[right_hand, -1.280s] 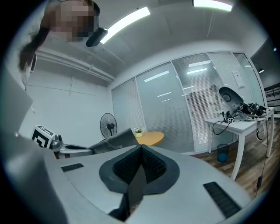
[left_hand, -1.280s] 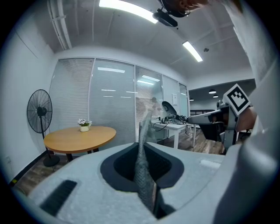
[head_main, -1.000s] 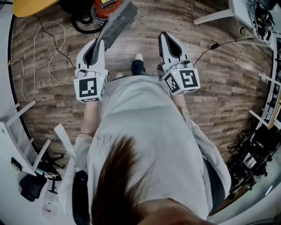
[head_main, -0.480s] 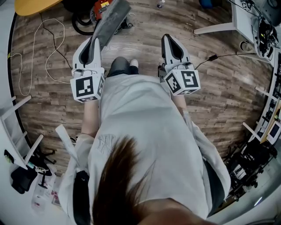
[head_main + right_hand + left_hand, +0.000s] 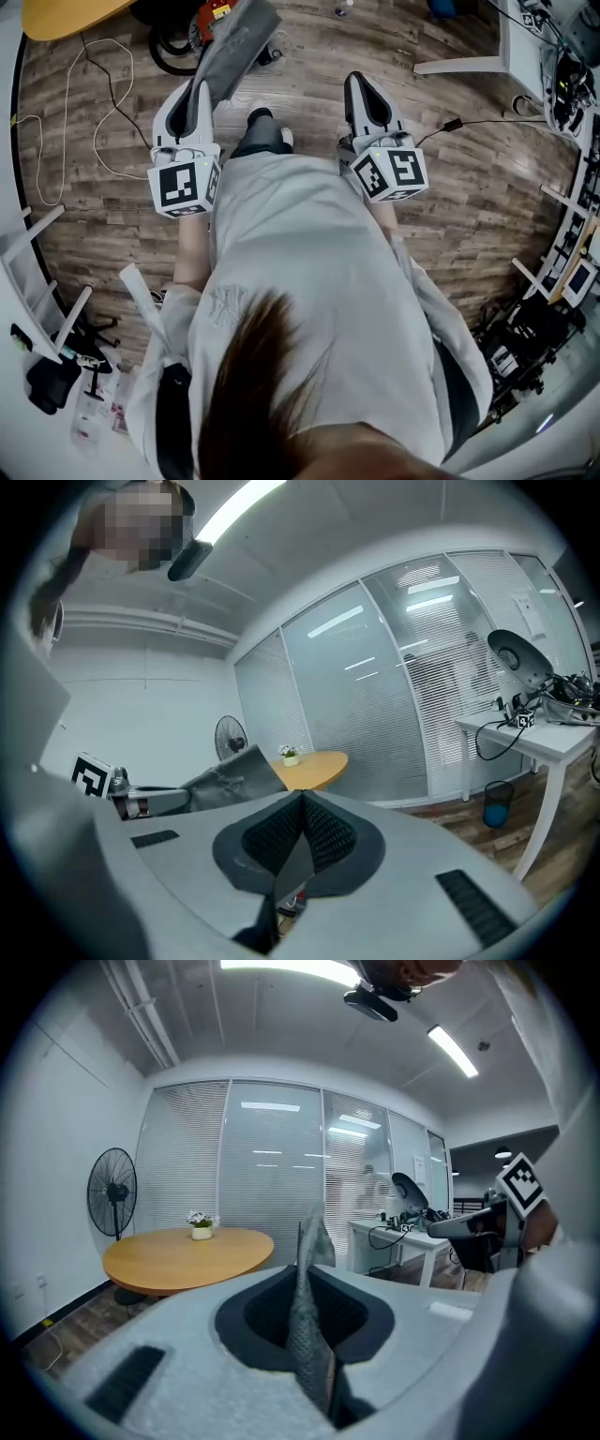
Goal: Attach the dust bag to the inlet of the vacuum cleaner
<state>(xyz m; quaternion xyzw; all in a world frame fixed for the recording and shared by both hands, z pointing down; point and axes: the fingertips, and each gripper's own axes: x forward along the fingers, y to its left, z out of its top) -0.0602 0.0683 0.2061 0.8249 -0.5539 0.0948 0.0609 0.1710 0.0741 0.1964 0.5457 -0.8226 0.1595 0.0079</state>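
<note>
The grey dust bag (image 5: 234,39) is a flat fabric sheet that sticks up and forward out of my left gripper (image 5: 198,88), which is shut on its lower edge. In the left gripper view the dust bag (image 5: 309,1326) stands edge-on between the pads. The red vacuum cleaner (image 5: 214,11) with its black hose (image 5: 174,54) lies on the floor ahead, partly behind the bag. My right gripper (image 5: 362,81) is level with the left one, shut and empty (image 5: 302,795). From the right gripper view the dust bag (image 5: 230,775) shows at the left.
A round yellow table (image 5: 64,13) stands ahead on the left, with a floor fan (image 5: 112,1190) beside it. A white cable (image 5: 89,122) loops over the wooden floor. A white desk (image 5: 511,37) with equipment stands at the right, a blue bin (image 5: 497,803) below it.
The person has stepped forward; both grippers have moved ahead with the bag still in the left one, and the vacuum cleaner has come a little closer.
</note>
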